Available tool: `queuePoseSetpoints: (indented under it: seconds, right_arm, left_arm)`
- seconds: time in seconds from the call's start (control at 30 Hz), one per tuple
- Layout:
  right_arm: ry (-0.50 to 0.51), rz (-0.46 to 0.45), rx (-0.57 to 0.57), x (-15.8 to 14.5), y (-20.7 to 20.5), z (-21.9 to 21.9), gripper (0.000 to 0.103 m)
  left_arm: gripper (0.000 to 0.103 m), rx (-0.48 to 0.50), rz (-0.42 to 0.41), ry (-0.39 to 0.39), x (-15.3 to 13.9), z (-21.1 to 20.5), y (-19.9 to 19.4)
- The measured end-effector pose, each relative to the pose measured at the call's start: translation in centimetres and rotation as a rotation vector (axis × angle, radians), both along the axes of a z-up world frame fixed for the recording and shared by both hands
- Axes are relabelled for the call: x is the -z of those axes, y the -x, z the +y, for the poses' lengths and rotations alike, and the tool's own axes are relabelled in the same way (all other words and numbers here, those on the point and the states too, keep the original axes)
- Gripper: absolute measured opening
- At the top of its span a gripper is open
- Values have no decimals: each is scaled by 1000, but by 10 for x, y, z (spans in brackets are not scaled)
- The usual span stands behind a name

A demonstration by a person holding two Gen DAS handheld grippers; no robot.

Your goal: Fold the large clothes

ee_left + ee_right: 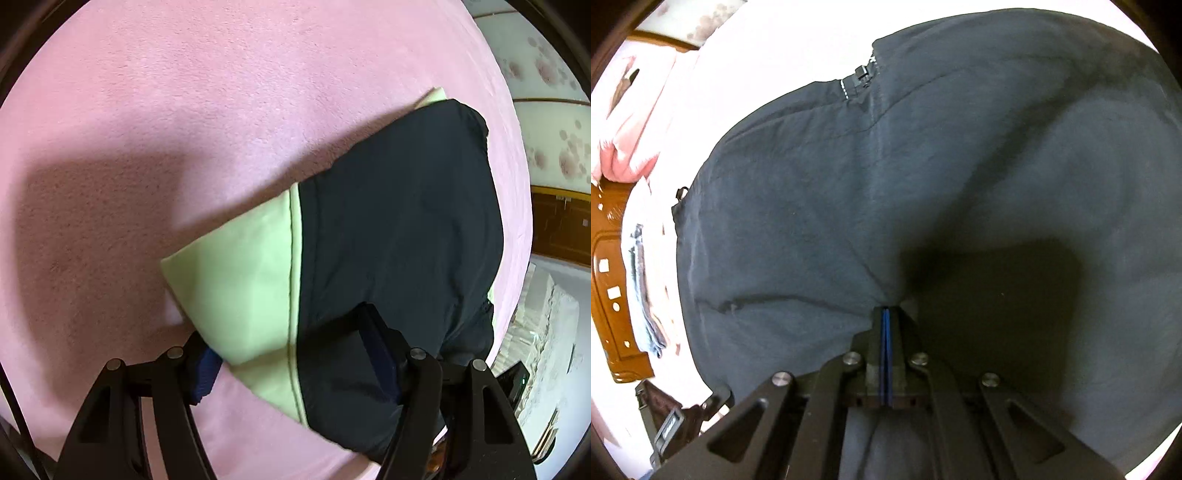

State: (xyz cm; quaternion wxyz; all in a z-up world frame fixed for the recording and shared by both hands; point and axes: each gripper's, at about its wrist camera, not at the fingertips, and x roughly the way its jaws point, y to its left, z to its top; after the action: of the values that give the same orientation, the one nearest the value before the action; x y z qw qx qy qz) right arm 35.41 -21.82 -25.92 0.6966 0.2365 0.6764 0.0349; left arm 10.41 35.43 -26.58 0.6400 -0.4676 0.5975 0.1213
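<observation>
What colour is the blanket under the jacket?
Pink blanket, clearest in the left wrist view; the jacket is navy with light green.

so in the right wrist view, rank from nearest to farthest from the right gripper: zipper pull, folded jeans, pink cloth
From the right gripper, shut on the dark jacket:
1. zipper pull, straight above on the jacket
2. folded jeans, far left edge
3. pink cloth, upper left, beyond the jeans

Pink fleece blanket (184,110) as work surface; floral-patterned panels (546,122) at right; brown wooden furniture (609,295) at left, with folded blue cloth (646,302) just beside it.
</observation>
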Motion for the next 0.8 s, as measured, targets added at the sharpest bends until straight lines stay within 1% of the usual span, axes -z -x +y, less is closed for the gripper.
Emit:
queuePoseSetpoints:
  seconds: [0.03,0.07,0.1,0.13,0.17,0.2,0.23,0.27,0.3,0.4,0.47,0.53,0.57,0.63,0.67,0.73,0.8]
  right_arm:
    - [6,-6,0,3,-3,6,0]
    - [14,-14,2,3,-4,10,0]
    - [18,-18,8,4,-5,18,0]
    - [19,-23,22,3,-3,18,0]
    - [18,-25,32,4,-3,21,0]
    - [17,-28,42,4,-3,24,0]
    - [18,-31,47,4,-2,23,0]
    - [22,-34,48,4,-1,25,0]
    - [28,-37,46,3,-2,28,0]
    - [44,-38,44,2,-1,32,0]
    - [50,-37,44,2,-1,37,0]
    - [50,-35,49,2,0,39,0]
    - [48,-37,51,3,0,41,0]
    - [42,-47,53,2,1,39,0]
    - [32,-56,59,4,2,39,0]
    - [2,-68,76,5,4,35,0]
    - [-34,-73,91,9,3,34,0]
  left_arm:
    - [67,-2,1,-6,3,-5,-1]
    - [63,-2,-1,-23,0,-8,0]
    - [58,-1,-4,-38,4,-33,-15]
    - [45,-1,-15,-57,10,-74,-34]
    - [32,3,-33,-76,5,-80,-34]
    - [27,11,-52,-82,3,-86,-35]
    - [21,23,-65,-98,-7,-77,-43]
    - [18,46,-75,-129,-13,-84,-45]
    - [17,79,-90,-161,-21,-93,-47]
    - [15,159,-147,-207,-45,-104,-50]
    - [14,212,-161,-249,-65,-104,-54]
    - [14,257,-177,-287,-76,-112,-60]
    - [14,290,-199,-318,-92,-121,-64]
    - [13,324,-235,-348,-112,-138,-71]
    - [12,352,-261,-365,-123,-139,-78]
    - [11,454,-347,-414,-150,-175,-85]
    - [6,532,-432,-444,-173,-207,-86]
